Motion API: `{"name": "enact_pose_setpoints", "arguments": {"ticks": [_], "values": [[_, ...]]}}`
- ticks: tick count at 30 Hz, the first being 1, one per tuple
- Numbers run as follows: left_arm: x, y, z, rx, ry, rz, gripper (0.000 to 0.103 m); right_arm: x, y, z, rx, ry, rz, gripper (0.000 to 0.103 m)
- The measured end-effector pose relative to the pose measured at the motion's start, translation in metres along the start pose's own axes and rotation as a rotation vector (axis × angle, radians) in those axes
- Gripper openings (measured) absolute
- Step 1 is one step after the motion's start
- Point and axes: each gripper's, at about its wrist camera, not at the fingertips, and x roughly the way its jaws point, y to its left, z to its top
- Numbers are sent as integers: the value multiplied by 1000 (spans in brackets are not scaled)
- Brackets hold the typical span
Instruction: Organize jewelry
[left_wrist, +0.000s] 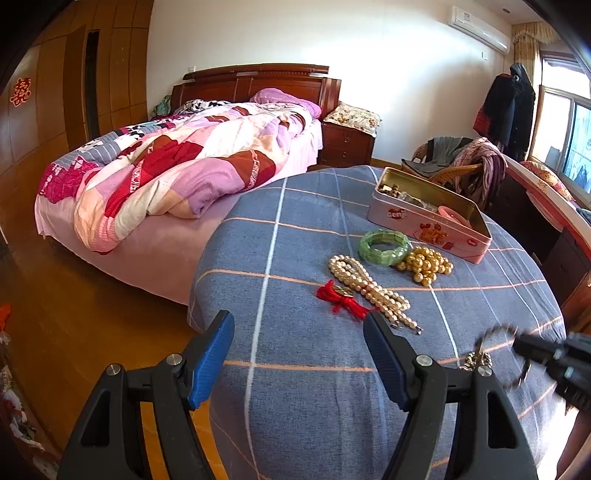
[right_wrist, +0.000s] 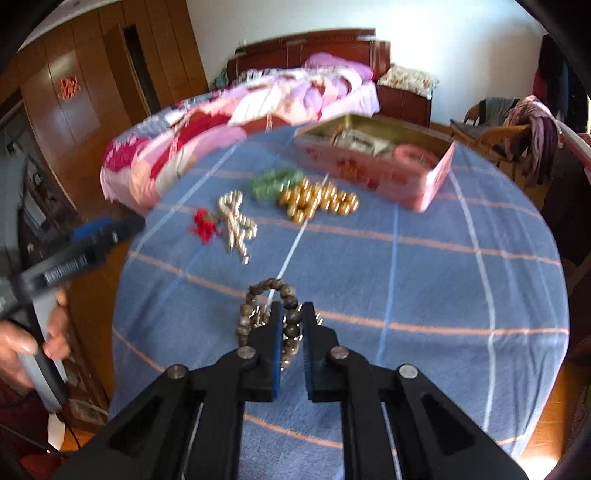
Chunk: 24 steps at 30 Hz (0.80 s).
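My right gripper (right_wrist: 293, 314) is shut on a dark bead bracelet (right_wrist: 258, 299) and holds it above the blue checked cloth (right_wrist: 406, 277); it shows blurred at the right of the left wrist view (left_wrist: 495, 354). My left gripper (left_wrist: 299, 328) is open and empty over the cloth's near edge. On the cloth lie a pearl necklace (left_wrist: 369, 288), a red cord charm (left_wrist: 340, 299), a green bangle (left_wrist: 384, 247) and gold beads (left_wrist: 424, 264). An open pink tin (left_wrist: 428, 221) holds several pieces; it also shows in the right wrist view (right_wrist: 373, 162).
A bed with a pink patchwork quilt (left_wrist: 166, 173) stands left of the cloth-covered table. A wicker chair with clothes (left_wrist: 461, 166) and a desk (left_wrist: 535, 214) are behind and to the right. A wooden wardrobe (left_wrist: 55, 110) lines the left wall.
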Motion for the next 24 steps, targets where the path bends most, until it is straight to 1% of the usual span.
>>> {"name": "enact_pose_setpoints", "arguments": {"ticks": [2, 5, 8, 11, 14, 17, 19, 20, 21, 23, 24], "values": [[0, -5, -1, 13, 4, -17, 72, -7, -10, 7, 31, -34, -2, 12], [2, -17, -3, 36, 24, -95, 72, -12, -27, 12, 85, -62, -27, 12], [12, -40, -8, 62, 92, -240, 72, -3, -46, 11, 135, -40, -51, 12], [22, -71, -15, 112, 148, -321, 72, 8, -65, 1, 183, -3, -72, 12], [30, -99, -20, 186, 185, -363, 72, 9, -78, -7, 200, 15, -98, 12], [36, -116, -23, 219, 216, -391, 72, 4, -86, -9, 225, 9, -99, 15], [41, -124, -26, 235, 240, -391, 72, 0, -89, -10, 239, 0, -97, 27], [42, -129, -27, 250, 228, -371, 72, -2, -90, -9, 246, -13, -103, 41], [44, -134, -28, 273, 227, -350, 72, -3, -91, -10, 248, -21, -107, 48], [45, -143, -31, 324, 214, -317, 72, -5, -91, -8, 245, -31, -117, 49], [45, -143, -31, 343, 209, -305, 69, -5, -92, -9, 245, -30, -116, 49]]}}
